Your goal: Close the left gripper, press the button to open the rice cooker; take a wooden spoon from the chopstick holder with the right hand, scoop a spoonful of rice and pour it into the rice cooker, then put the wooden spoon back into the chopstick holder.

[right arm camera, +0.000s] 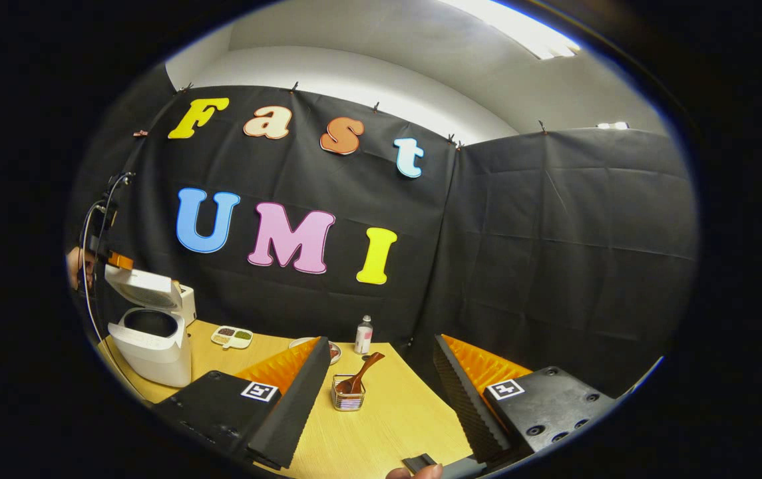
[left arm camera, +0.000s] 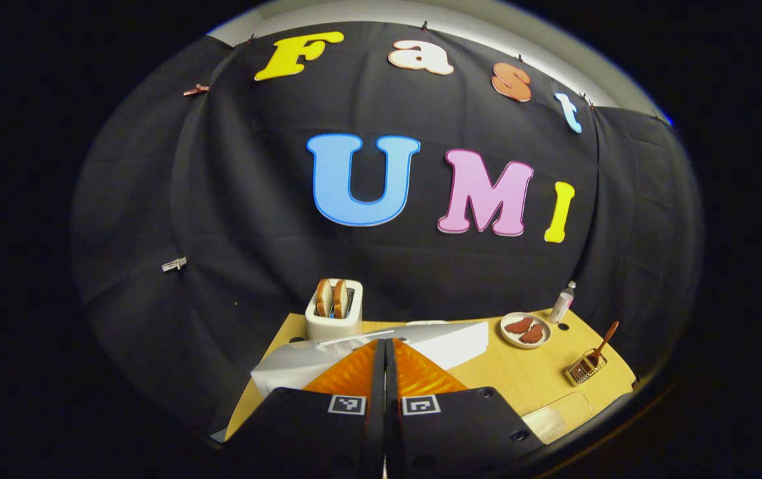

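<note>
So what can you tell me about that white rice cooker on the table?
The rice cooker is a white, boxy, plastic-looking appliance standing upright near the left end of the wooden table. Its lid is tilted open, showing a dark inner pot. A white toaster sits just behind it. The left claw hovers by the raised lid.

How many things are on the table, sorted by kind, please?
Appliances: 2, rice cooker and toaster
Dishes: 2, plate and divided dish
Bottles: 1, bottle
Holders: 1, chopstick holder
Spoons: 1, wooden spoon
Total: 7
</note>
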A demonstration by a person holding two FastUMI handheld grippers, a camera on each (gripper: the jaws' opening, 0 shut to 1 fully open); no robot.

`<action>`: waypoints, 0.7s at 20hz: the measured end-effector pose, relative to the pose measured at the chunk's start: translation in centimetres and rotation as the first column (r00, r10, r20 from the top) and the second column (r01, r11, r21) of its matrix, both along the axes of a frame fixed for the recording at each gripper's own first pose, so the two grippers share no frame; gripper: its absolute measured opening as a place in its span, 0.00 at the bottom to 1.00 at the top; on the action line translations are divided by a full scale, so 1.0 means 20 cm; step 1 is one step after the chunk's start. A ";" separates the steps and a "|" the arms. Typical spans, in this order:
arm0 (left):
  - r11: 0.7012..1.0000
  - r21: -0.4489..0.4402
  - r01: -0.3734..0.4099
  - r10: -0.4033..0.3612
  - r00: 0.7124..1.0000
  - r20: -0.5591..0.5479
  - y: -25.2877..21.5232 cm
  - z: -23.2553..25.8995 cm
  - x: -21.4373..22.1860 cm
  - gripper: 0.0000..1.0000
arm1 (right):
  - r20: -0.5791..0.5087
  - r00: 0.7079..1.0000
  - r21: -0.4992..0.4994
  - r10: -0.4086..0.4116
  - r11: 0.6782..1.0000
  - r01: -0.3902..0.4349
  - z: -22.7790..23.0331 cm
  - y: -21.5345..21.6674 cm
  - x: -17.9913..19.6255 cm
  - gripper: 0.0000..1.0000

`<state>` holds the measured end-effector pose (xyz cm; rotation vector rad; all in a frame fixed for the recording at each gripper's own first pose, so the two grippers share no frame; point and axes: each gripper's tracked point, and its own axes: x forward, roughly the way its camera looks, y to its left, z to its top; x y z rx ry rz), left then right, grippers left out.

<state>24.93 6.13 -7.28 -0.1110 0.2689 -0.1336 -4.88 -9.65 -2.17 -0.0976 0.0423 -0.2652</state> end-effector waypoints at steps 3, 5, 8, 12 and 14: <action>0.999 -0.018 -0.034 0.035 0.997 0.071 0.03 0.10 -0.06 0.07 | -0.007 1.000 0.008 0.010 1.000 -0.010 -0.01 0.01 0.00 0.98; 0.999 -0.034 -0.024 0.028 0.992 0.123 0.00 0.17 -0.12 0.17 | -0.015 1.000 0.015 0.017 1.000 -0.017 -0.02 0.00 0.02 0.98; 0.999 0.003 -0.033 0.032 0.984 0.175 -0.01 0.22 -0.21 0.91 | -0.036 0.999 0.012 0.034 0.999 -0.033 -0.06 -0.02 0.05 0.98; 0.999 0.007 -0.036 0.034 0.977 0.210 -0.14 0.29 -0.37 0.95 | -0.064 0.993 0.056 0.096 0.994 -0.093 -0.15 -0.06 0.17 0.98; 1.000 -0.013 -0.024 0.026 0.979 0.200 -0.23 0.29 -0.45 0.96 | -0.072 0.990 0.099 0.124 0.988 -0.117 -0.20 -0.11 0.25 0.98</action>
